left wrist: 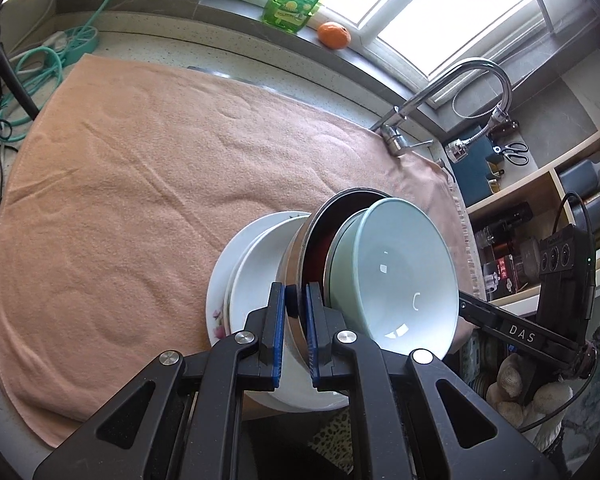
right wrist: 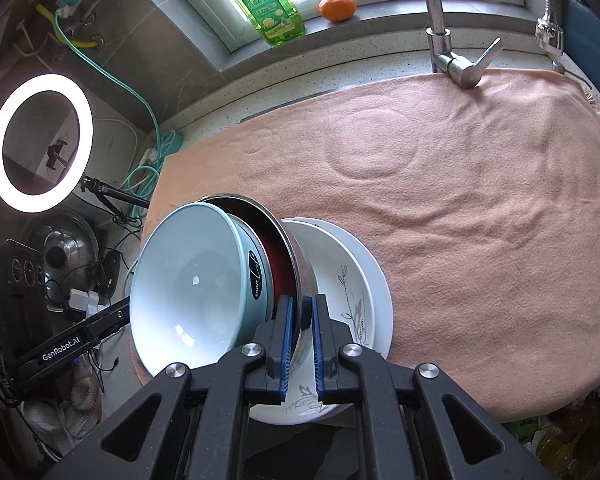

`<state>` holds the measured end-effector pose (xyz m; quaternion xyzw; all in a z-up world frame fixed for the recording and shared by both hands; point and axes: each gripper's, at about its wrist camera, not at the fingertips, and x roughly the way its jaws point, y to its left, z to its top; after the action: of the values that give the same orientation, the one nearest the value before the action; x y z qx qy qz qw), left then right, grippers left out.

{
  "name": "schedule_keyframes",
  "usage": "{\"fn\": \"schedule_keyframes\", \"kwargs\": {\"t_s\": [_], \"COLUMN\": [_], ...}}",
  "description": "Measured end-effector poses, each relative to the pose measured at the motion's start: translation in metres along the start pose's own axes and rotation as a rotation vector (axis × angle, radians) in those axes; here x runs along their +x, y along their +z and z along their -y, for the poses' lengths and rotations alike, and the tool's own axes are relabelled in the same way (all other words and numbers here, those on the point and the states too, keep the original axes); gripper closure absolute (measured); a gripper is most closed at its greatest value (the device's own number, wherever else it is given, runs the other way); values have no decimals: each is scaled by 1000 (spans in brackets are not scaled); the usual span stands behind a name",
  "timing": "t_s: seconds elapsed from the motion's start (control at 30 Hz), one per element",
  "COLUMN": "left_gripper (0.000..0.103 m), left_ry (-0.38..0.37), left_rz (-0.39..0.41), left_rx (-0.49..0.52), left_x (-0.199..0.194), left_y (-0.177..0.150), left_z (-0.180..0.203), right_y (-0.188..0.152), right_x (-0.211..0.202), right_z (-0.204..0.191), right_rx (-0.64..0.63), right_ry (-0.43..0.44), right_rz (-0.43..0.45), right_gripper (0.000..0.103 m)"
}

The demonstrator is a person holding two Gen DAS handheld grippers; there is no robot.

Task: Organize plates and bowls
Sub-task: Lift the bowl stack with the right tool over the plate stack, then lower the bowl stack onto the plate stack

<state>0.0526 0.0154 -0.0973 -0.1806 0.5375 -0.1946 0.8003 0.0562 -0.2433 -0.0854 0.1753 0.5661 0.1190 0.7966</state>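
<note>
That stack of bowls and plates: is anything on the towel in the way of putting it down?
Nothing visible. The stack hangs at the near edge of the pink towel, both grippers' fingers clamped on the steel bowl's rim. The towel shows only round dents.

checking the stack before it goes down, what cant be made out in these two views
- Steel bowl: its base, hidden in both views by the plates and pale bowl.
- Whether the white plates are lifted or rest on the towel: right wrist view, gripper body hides their lower edge.
- Plate count: rims overlap in both views.
- Sink: covered by the towel.
</note>
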Motion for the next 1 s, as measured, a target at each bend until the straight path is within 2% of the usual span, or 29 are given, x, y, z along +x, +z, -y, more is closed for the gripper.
{"fn": "schedule_keyframes", "kwargs": {"t_s": [1.0], "left_gripper": [95], "left_ry": [28], "left_rz": [-52], "left_rx": [3], "left_x": [16], "left_y": [-5], "left_z": [-2], "right_y": [-10], "right_x": [16], "right_z": [13], "right_rx": [40], "right_ry": [3], "right_rz": [-31], "right_gripper": [94]}}
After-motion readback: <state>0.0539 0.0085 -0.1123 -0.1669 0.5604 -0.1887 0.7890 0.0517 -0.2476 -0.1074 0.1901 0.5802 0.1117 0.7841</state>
